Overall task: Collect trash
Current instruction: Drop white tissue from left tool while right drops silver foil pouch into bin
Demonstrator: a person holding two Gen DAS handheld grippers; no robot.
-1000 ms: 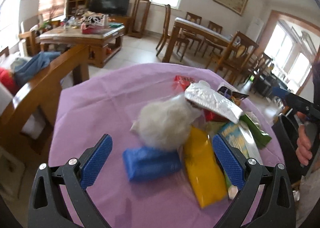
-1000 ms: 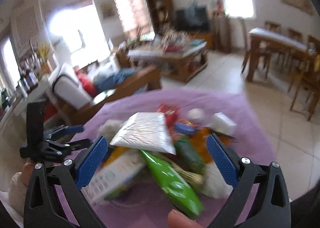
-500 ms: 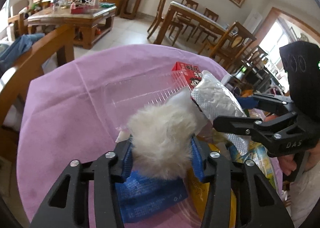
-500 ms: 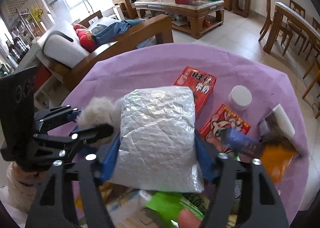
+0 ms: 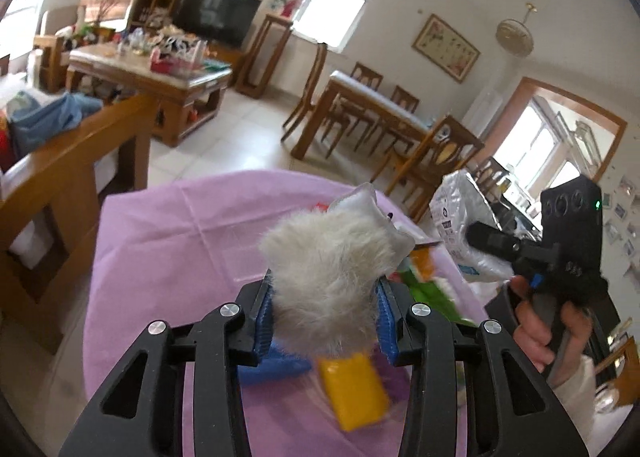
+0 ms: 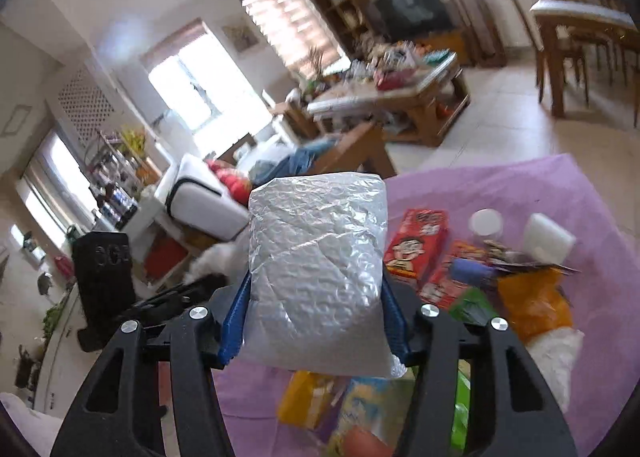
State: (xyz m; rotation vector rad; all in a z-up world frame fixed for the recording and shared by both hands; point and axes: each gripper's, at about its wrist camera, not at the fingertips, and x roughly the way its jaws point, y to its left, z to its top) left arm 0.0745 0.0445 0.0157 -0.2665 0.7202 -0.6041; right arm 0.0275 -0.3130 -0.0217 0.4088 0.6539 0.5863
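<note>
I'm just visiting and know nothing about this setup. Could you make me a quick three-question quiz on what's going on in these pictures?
1. True or false: the left tool is shut on the white fluffy clump.
2. What does the right tool hold? A) a red carton B) the silver bubble-wrap pouch C) a white cap
3. Fill in: the remaining trash lies on a ____ tablecloth.

Key: 1 true. 2 B; the red cartons and white cap lie on the cloth. 3 purple.

Fluffy white fur clump (image 5: 328, 277), crinkled glossy silver bag (image 6: 316, 269); matt purple cloth (image 5: 180, 241)
</note>
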